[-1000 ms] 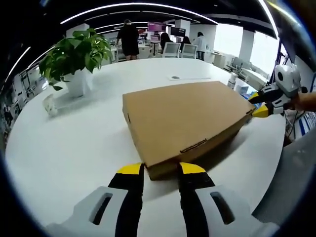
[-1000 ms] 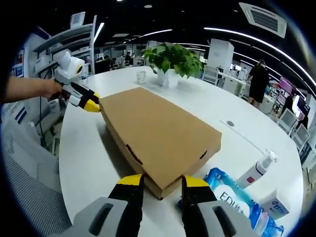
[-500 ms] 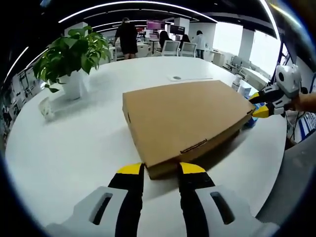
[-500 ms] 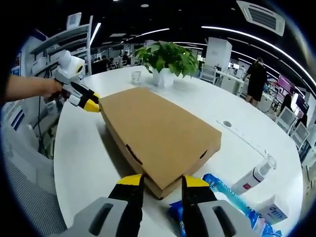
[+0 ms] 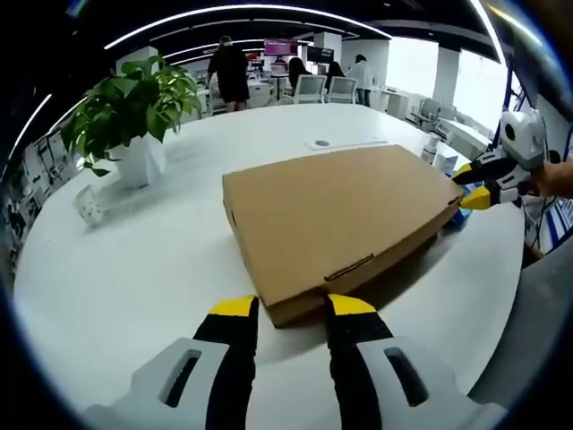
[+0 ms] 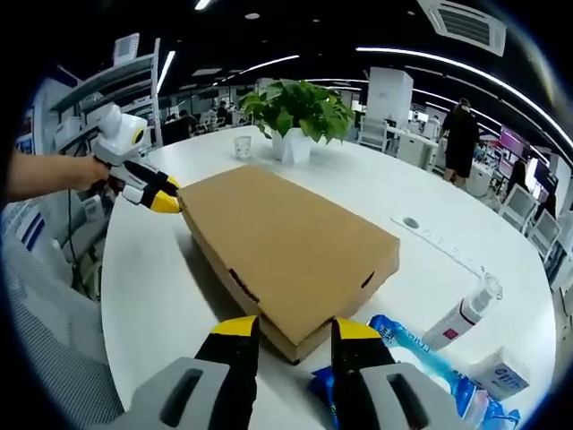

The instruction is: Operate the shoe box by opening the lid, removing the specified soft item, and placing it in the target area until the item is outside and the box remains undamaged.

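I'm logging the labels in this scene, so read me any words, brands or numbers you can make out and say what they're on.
Blue plastic wipes pack: print too blurred to read.
White pump bottle: label too small to read.
Small white carton: print unreadable.
Flat brown cardboard box: no print visible.

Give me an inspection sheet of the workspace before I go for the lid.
Surface: round white table.
Job's things: flat brown cardboard shoe box, lid closed; soft item not seen.
Clutter: blue wipes pack, white pump bottle, small white carton, green potted plant in white pot, small patterned cup.
Grippers: left gripper open at one box corner; right gripper open at the opposite corner.
Cables: nothing seen.
Surroundings: open office, people standing beyond the table.
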Available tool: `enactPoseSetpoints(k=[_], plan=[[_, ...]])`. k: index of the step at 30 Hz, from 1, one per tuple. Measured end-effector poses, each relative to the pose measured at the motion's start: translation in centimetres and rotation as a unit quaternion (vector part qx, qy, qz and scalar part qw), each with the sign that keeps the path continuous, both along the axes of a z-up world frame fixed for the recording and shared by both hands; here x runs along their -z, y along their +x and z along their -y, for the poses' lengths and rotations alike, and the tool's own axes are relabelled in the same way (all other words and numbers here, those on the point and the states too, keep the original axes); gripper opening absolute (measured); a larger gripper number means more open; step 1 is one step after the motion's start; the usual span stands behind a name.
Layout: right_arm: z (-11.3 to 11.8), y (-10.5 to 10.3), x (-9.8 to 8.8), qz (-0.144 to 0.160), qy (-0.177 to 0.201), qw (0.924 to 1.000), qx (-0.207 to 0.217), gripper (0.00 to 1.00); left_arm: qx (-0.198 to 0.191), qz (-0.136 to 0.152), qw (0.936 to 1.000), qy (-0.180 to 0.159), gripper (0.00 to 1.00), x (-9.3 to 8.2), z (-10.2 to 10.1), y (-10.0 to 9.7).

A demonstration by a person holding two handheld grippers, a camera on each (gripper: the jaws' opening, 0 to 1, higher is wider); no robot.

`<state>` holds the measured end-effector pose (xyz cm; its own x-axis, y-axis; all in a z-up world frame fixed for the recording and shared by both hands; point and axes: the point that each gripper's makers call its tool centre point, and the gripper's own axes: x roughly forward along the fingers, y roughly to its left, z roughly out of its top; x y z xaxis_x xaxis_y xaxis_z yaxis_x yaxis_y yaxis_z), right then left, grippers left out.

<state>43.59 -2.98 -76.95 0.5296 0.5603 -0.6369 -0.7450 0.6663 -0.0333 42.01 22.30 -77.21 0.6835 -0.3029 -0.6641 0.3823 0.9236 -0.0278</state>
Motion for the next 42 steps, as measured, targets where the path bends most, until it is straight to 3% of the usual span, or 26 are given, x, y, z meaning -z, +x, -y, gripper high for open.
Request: enactPoseSetpoints(k=[10,18,25,36,42], plan=[[1.4,-1.2,-1.0,0.008,0.002,1.0000,0.003,0.35,-0.006,0.017,0.9998,-0.009,0.38,-1.2,0.5,-0.8],[3.9,-3.1,-1.7,0.013,0.004,0.9999,0.004,0.41,0.000,0.036,0.9992,-0.016,0.42,-2.8,1.4,-2.7],[6.2,-4.5,-2.9,0.015,0.034,0.9983,0.045,0.49,0.008,0.056,0.9980,-0.028,0.45,-4.2,3.1,-4.4],[11.0,-6.3,-4.1,0.034,0.026,0.9955,0.085,0.62,0.025,0.076,0.9959,-0.042,0.55,-5.9,5.3,-7.4],[13.1,-8.0,-5.0,0.044,0.028,0.9939,0.097,0.70,0.030,0.090,0.9946,-0.043,0.66,-6.7,6.0,-9.0]])
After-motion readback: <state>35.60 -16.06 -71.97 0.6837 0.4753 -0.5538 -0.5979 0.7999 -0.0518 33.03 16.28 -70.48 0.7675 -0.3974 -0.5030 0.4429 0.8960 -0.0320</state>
